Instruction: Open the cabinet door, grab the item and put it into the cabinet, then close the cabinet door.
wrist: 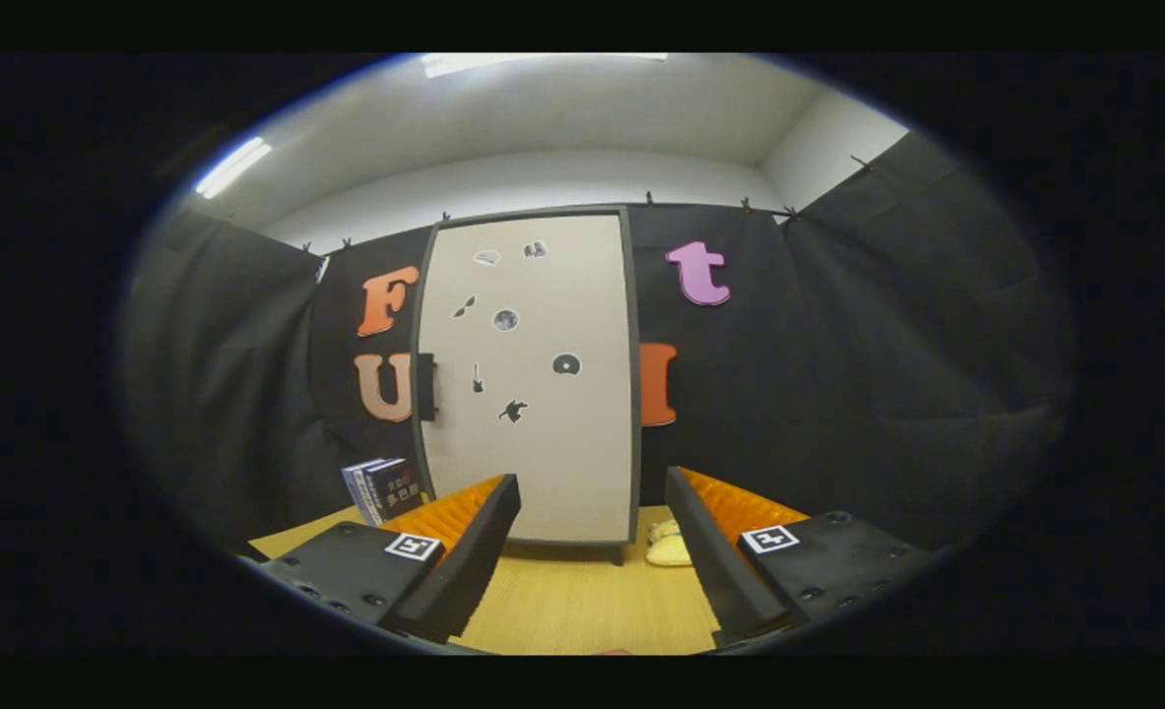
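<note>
A tall white cabinet (528,379) stands upright on the wooden table (582,601), well beyond my fingers. Its door is closed and carries several small dark stickers. A dark handle (426,387) sits on the door's left edge at mid height. A small pale yellow item (669,545) lies on the table by the cabinet's lower right corner, partly hidden behind my right finger. My gripper (592,512) is open, its fingers spread wide with nothing between them, and the cabinet's base shows through the gap.
A dark box with a printed face (385,489) stands on the table just left of the cabinet. Black cloth walls close the booth behind and on both sides. Bare tabletop lies between my fingers and the cabinet.
</note>
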`<state>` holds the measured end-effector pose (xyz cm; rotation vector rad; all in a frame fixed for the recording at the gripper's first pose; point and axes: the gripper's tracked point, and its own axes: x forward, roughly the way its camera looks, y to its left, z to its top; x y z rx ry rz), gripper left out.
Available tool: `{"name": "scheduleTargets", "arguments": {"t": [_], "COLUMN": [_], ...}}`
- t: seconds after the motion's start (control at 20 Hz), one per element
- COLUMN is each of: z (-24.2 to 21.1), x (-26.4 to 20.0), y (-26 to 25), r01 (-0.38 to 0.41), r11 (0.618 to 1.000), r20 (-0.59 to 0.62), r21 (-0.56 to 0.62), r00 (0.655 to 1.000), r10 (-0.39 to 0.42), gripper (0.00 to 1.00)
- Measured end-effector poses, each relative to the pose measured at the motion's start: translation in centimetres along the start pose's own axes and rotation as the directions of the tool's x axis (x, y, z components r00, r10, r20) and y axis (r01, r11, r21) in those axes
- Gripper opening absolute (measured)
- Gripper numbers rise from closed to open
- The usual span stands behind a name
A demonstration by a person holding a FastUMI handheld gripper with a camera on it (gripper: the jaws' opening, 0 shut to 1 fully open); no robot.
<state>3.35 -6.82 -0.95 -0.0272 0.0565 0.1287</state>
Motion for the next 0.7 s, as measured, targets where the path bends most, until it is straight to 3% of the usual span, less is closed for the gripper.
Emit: {"name": "scheduleTargets", "arguments": {"t": [0.7], "z": [-2.5], "x": [-0.3], "y": [3.8], "r01": [0.043], "r11": [0.998], "r20": [-0.038], "r21": [0.053], "r00": [0.998], "r10": [-0.041], "gripper": [0.98]}}
